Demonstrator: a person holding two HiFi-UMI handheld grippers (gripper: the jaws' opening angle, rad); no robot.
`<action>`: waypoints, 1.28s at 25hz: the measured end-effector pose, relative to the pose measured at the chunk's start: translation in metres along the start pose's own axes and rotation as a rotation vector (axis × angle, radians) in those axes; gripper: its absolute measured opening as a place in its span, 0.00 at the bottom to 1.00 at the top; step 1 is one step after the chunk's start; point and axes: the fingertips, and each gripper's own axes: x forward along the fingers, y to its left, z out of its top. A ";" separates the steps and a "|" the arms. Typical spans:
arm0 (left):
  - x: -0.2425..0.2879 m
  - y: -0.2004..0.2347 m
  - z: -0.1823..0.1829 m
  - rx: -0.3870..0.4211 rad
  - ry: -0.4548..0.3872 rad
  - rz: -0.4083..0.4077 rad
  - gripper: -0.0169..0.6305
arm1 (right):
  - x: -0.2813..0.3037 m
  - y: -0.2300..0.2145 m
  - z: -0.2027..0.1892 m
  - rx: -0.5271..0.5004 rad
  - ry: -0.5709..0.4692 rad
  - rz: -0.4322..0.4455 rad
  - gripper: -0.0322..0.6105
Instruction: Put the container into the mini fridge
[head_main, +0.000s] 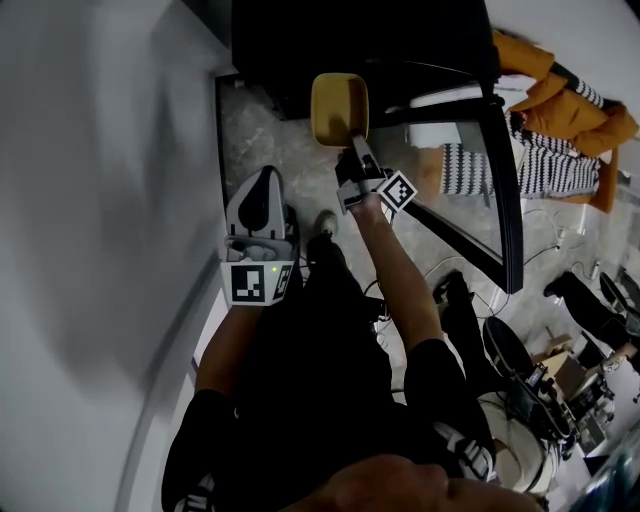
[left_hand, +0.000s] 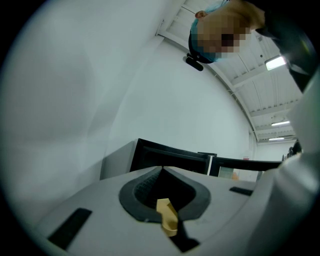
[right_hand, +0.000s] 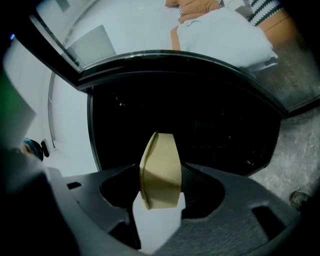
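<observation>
container (head_main: 340, 110) (rim up) points lengthwise into mini fridge (head_main: 400, 40).

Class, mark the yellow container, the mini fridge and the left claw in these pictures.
yellow container (right_hand: 160, 172), right gripper view, its outer side.
mini fridge (right_hand: 215, 125), right gripper view, its dark interior.
left claw (head_main: 266, 178), head view, between its fingertips.

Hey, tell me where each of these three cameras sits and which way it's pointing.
Head view: on the person's head, looking steeply down at the floor before the mini fridge; both forearms and dark clothing show.
Left gripper view: on the left hand-held gripper, facing a white wall and the fridge; its shut jaws show.
Right gripper view: on the right hand-held gripper, facing into the open fridge; its jaws clamp the yellow container.
Shared: head and right gripper views both show the container and fridge.
</observation>
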 end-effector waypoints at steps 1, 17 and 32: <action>0.002 0.001 0.001 0.002 -0.003 -0.001 0.04 | 0.004 -0.003 0.001 -0.006 0.001 0.001 0.38; 0.020 0.015 -0.011 0.001 -0.023 0.001 0.03 | 0.038 -0.086 0.009 -0.005 -0.047 -0.091 0.38; 0.018 0.020 -0.030 -0.007 -0.034 -0.017 0.03 | 0.048 -0.134 0.010 0.055 -0.101 -0.138 0.39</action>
